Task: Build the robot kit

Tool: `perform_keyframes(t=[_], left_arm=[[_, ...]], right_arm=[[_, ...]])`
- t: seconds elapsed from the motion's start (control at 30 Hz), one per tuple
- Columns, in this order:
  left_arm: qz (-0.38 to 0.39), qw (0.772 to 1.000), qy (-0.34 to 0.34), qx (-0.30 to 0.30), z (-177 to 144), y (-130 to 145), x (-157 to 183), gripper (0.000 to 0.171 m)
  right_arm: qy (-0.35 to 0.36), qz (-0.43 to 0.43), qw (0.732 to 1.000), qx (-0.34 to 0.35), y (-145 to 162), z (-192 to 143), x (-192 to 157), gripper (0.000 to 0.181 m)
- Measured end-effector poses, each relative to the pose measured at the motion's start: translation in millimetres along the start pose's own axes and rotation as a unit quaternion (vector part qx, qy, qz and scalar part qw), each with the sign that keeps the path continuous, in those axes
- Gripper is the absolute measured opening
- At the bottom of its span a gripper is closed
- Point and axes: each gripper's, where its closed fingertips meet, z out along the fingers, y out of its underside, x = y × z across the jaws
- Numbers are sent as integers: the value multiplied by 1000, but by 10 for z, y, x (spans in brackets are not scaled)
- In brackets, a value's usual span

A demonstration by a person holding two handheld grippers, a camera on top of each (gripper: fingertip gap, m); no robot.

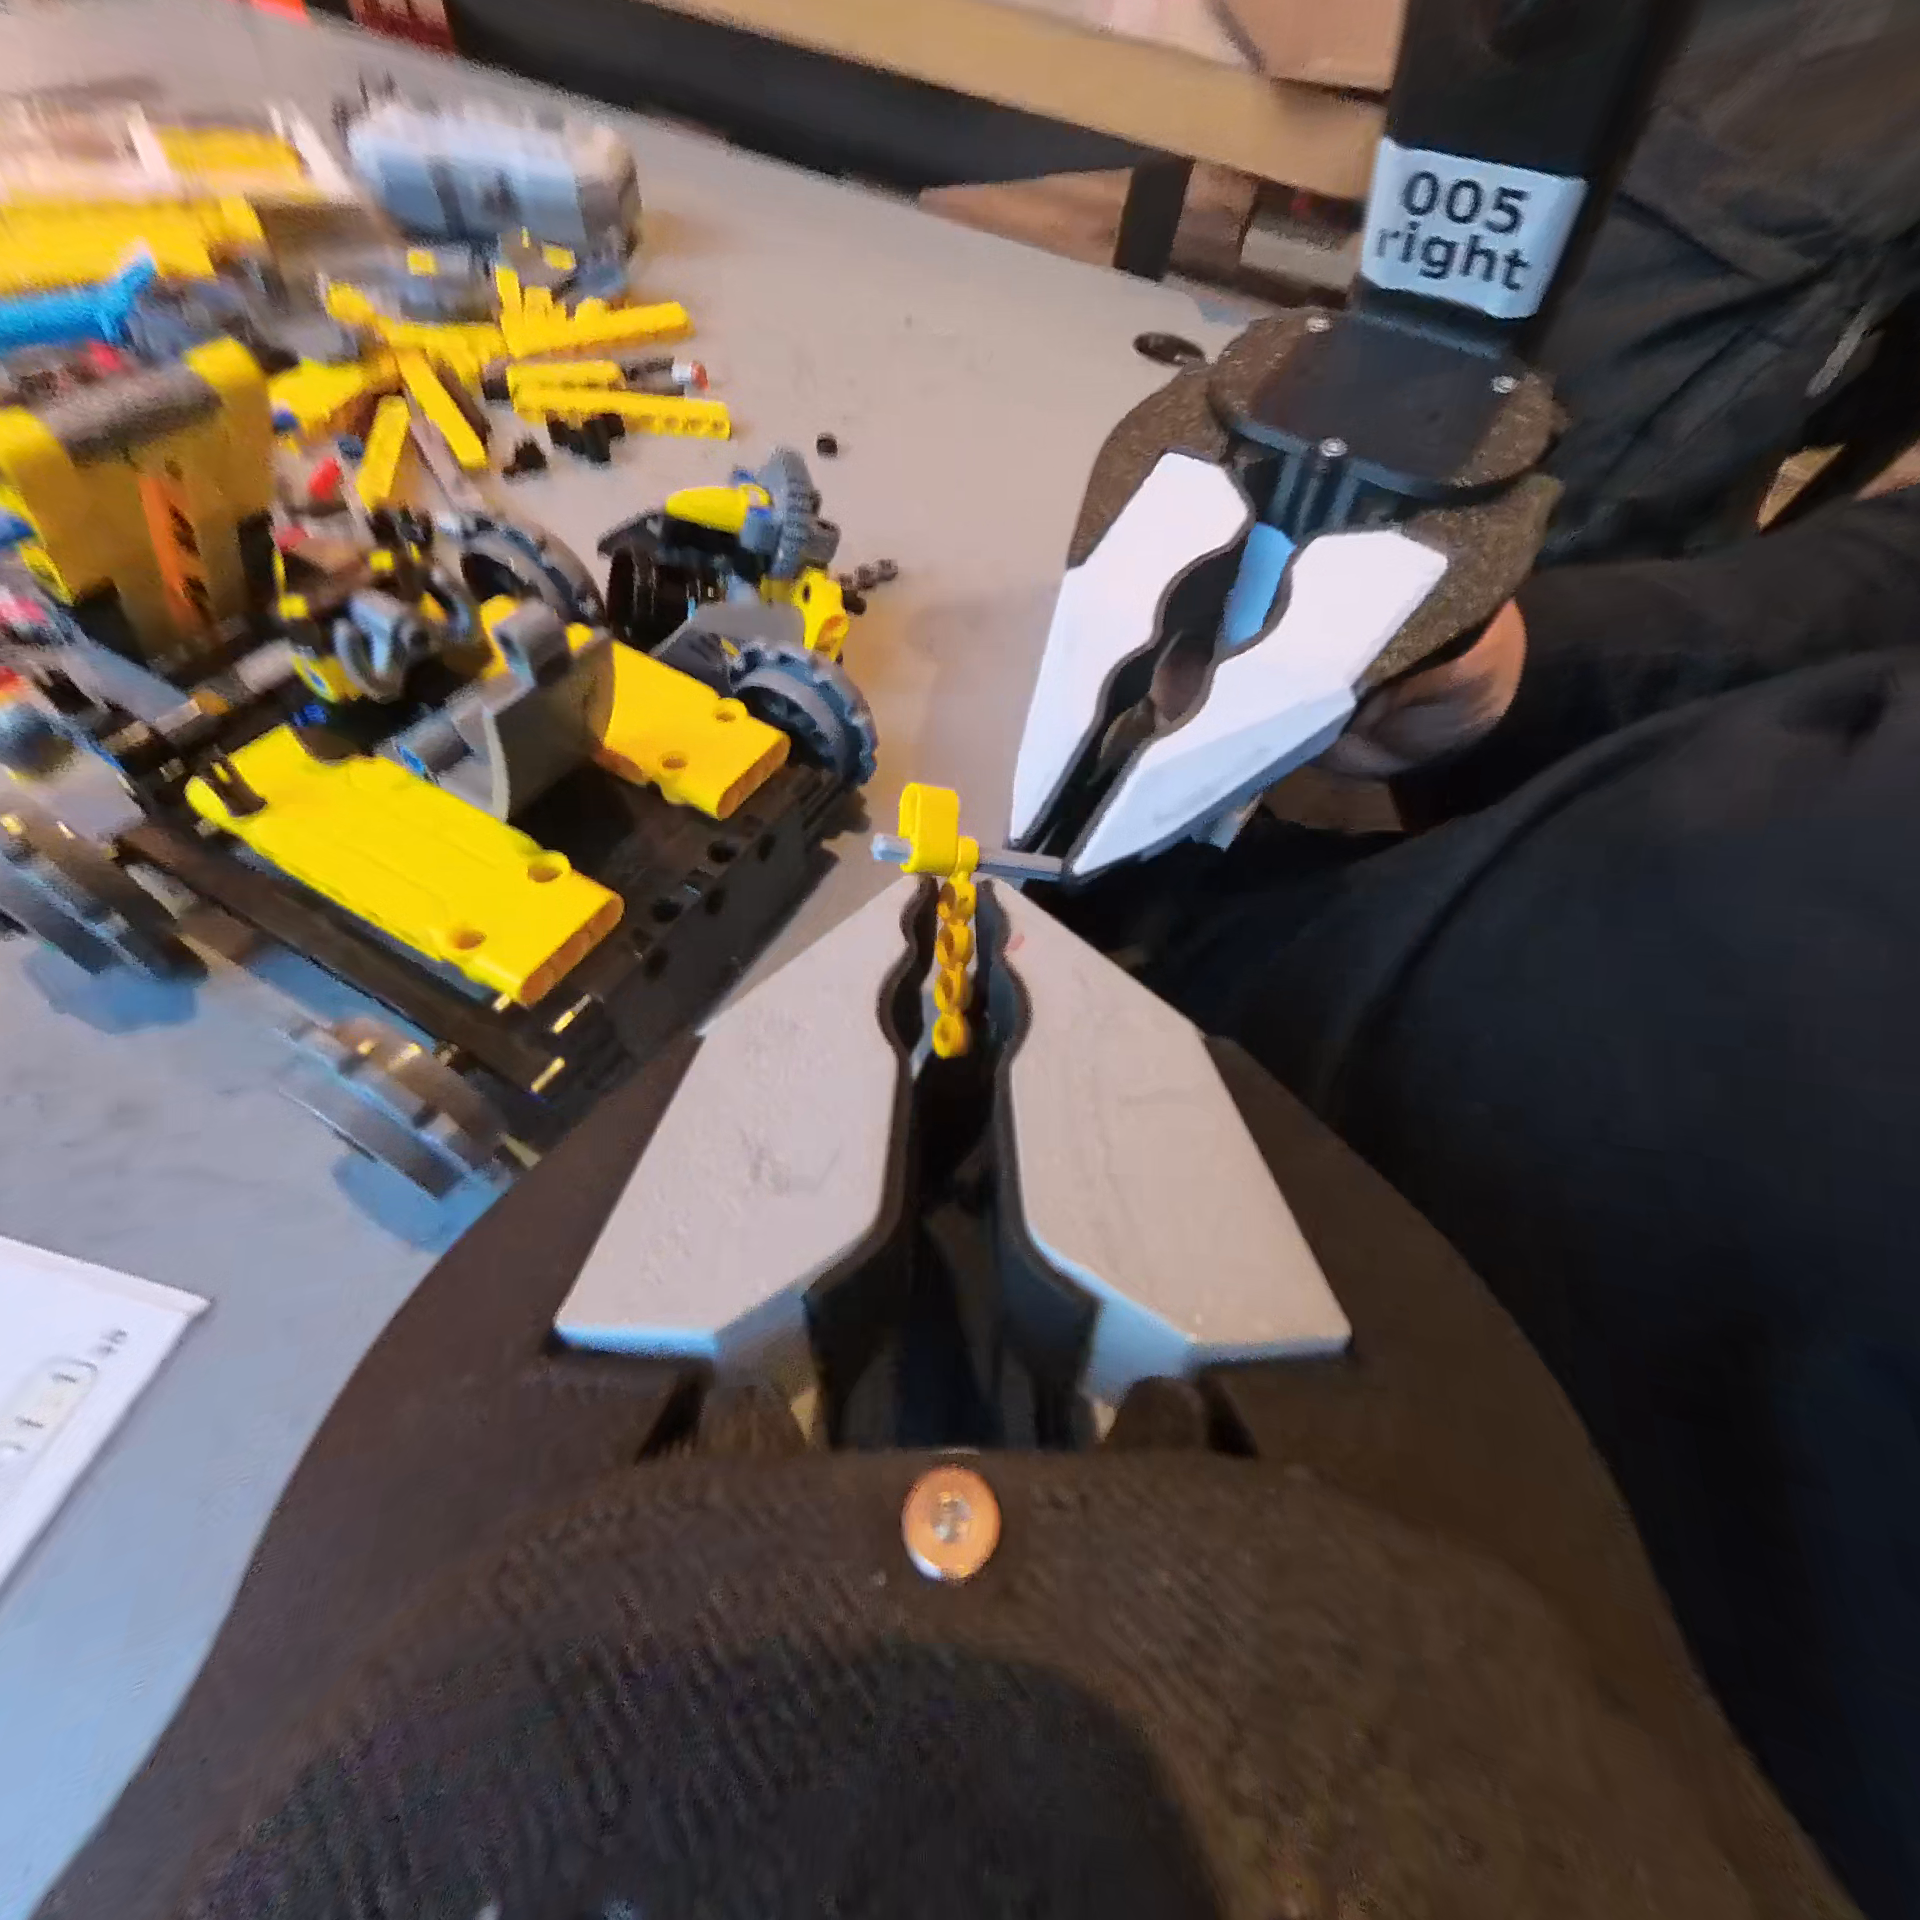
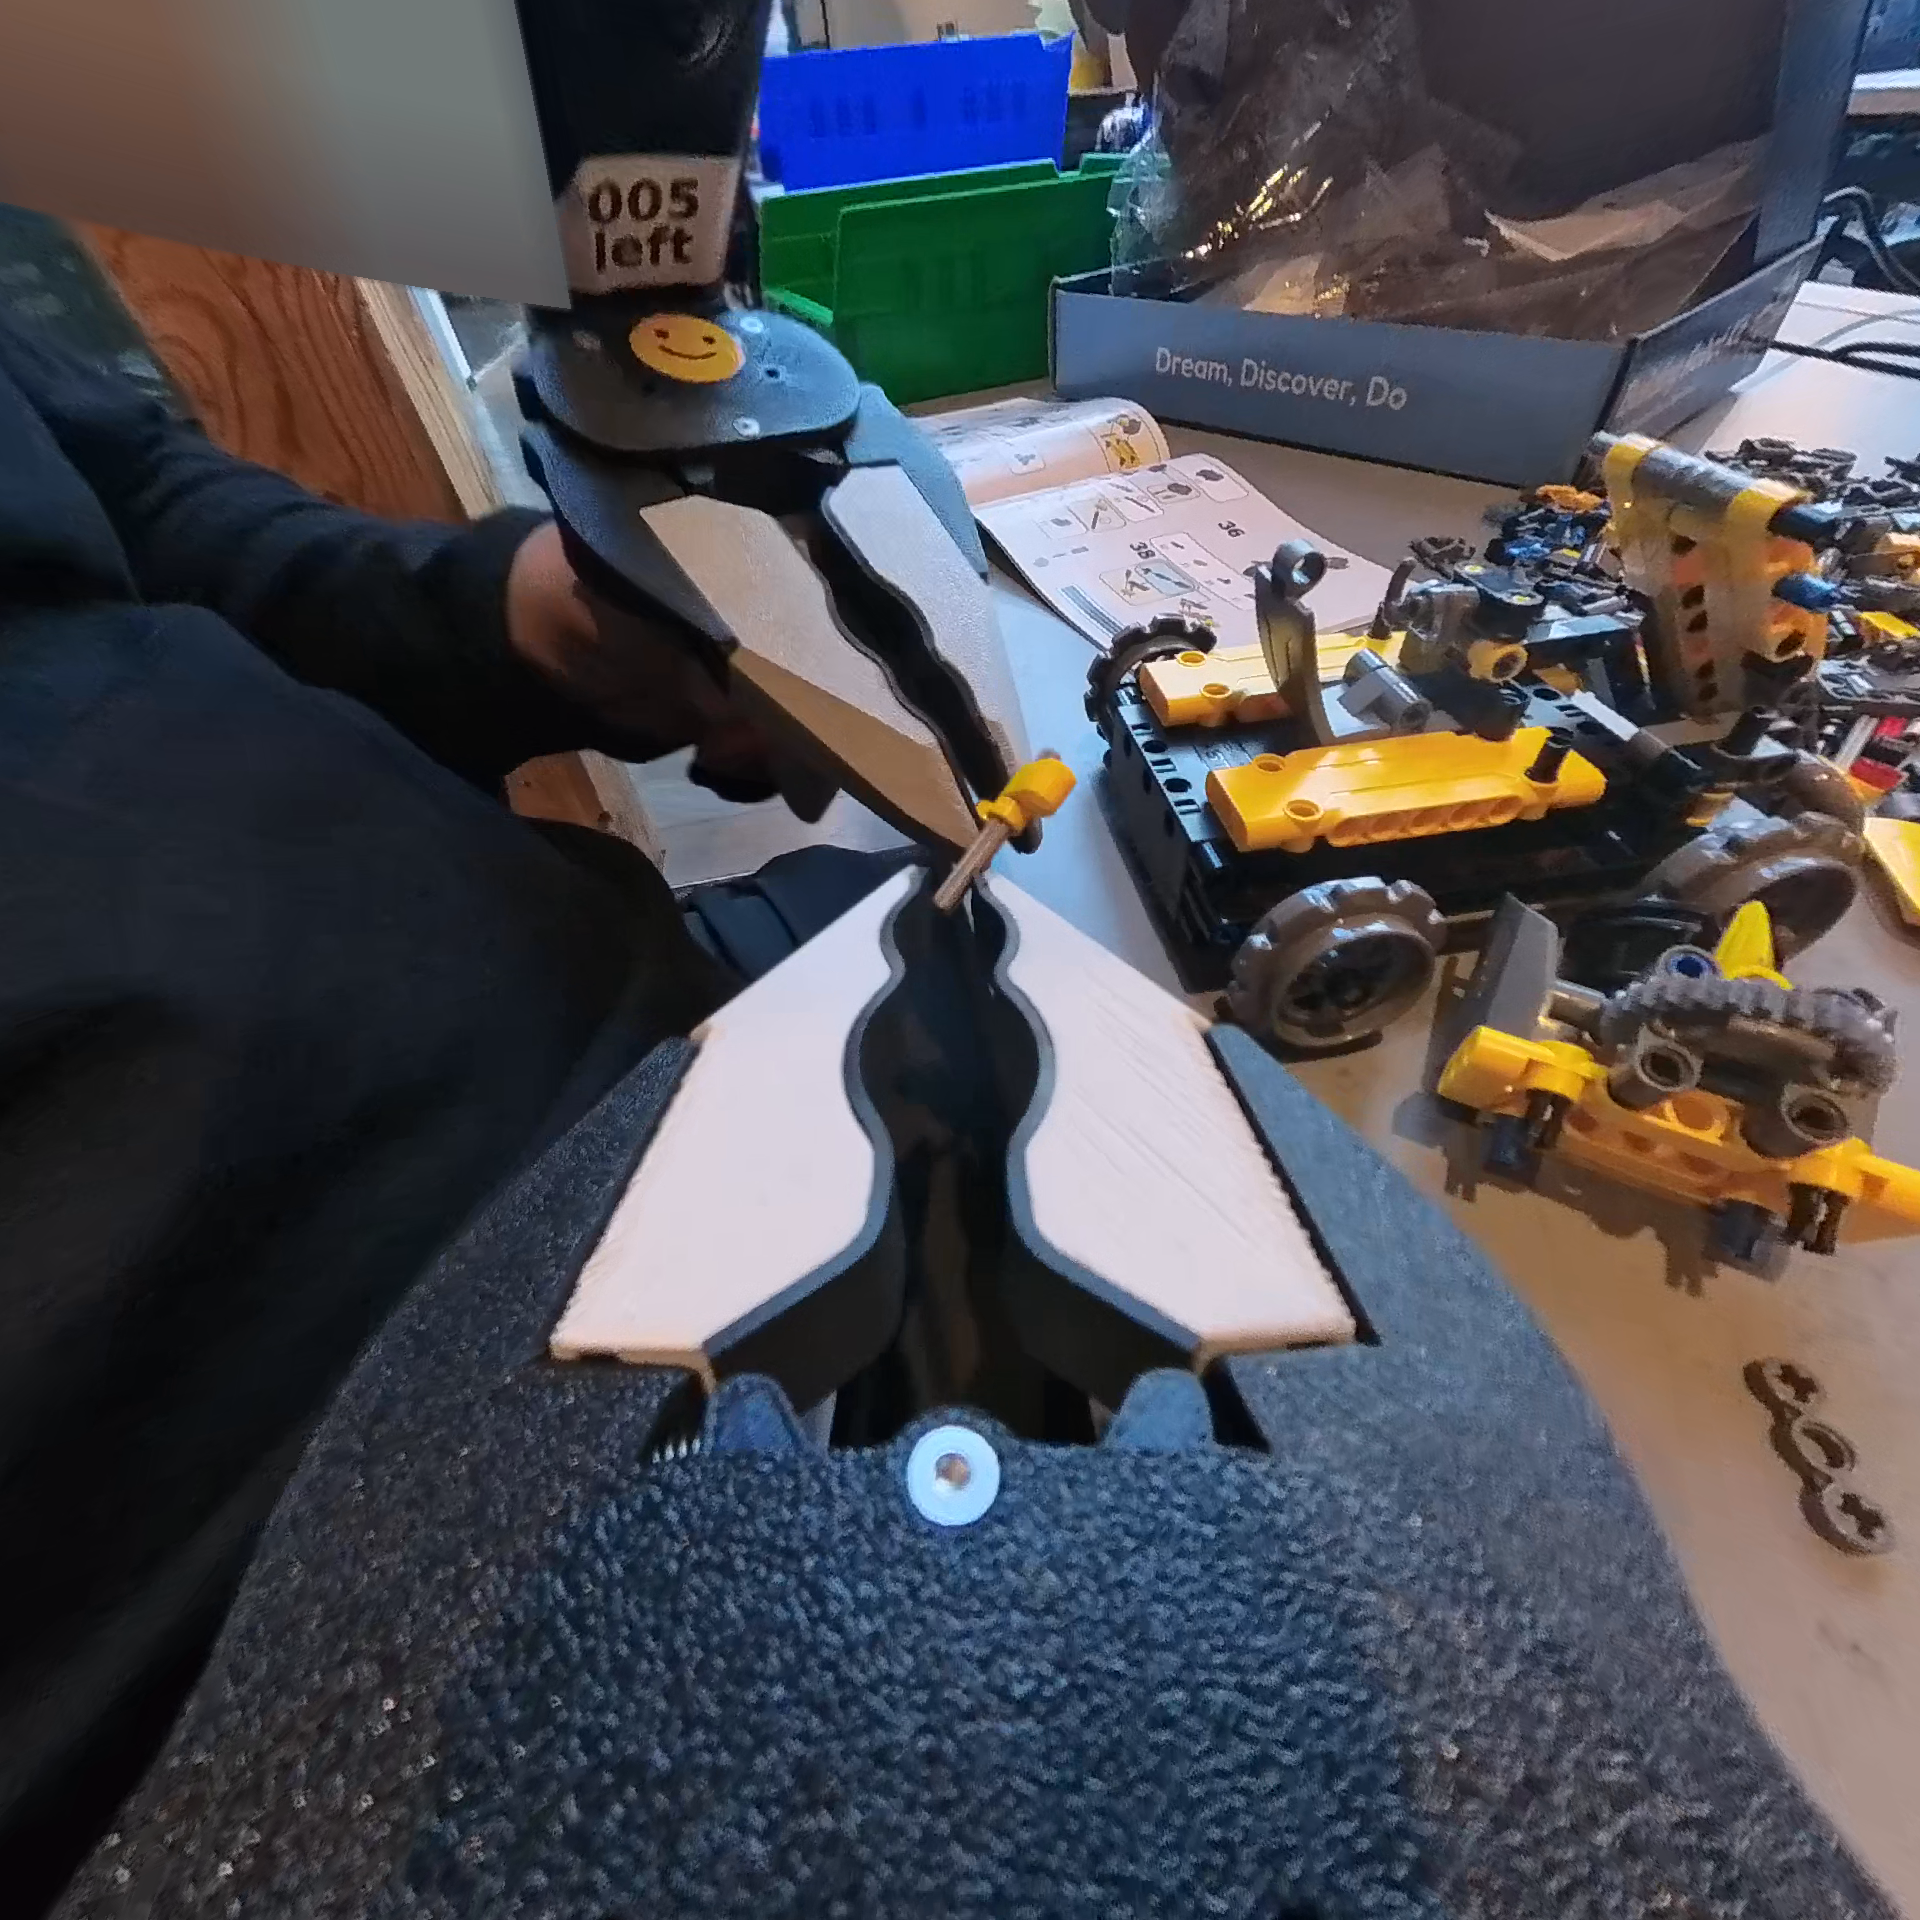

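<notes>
My left gripper is shut on a thin yellow beam with holes, held edge-on between its fingers. A yellow connector sits at the beam's far end, and a grey axle runs through it. My right gripper is shut on the other end of that axle. In the right wrist view, my right gripper pinches the axle, and my left gripper comes in from the upper left with the yellow connector at its tips. Both are held in the air just off the table edge.
A yellow and black toy vehicle stands on the grey table, with a small geared assembly beside it. Loose yellow beams lie farther back. An open instruction booklet, a grey box and a flat black piece are also there. Less than 4 cm separates the two grippers' tips. The flat black piece is about equally far from each gripper, around 15 centimetres. Seen from the left wrist view as well.
</notes>
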Motion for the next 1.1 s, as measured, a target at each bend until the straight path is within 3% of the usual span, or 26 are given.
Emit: perform_keyframes(t=[0.07, 0.27, 0.4, 0.47, 0.6, 0.8, 0.87, 1.1], left_arm=[[-36, 999, 10, -9, -3, 16, 19, 4], [-45, 999, 28, -3, -7, 43, 31, 4], [28, 998, 27, 39, -91, -135, 119, 5], [116, 991, -25, 53, -167, -246, 109, 5], [305, 943, -122, 47, -270, -370, 186, 5], [488, 833, -260, -20, -284, -324, 24, 4], [520, 808, -276, -38, -254, -289, -8, 4], [515, 799, -305, -57, -242, -268, -173, 4]], right_arm=[[-3, 1, 1000, -4, 21, 6, -6, 8], [-8, 4, 1000, -10, 37, 30, -23, 8], [20, -21, 1000, -1, -30, -21, 45, 3], [28, -34, 999, 8, -82, -44, 46, 0], [11, -19, 1000, 15, -113, -43, -36, 9], [3, 12, 999, 52, -278, -98, -67, 20], [-10, 38, 997, 67, -327, -108, -88, 24], [-30, 92, 992, 84, -386, -87, -73, 30]])
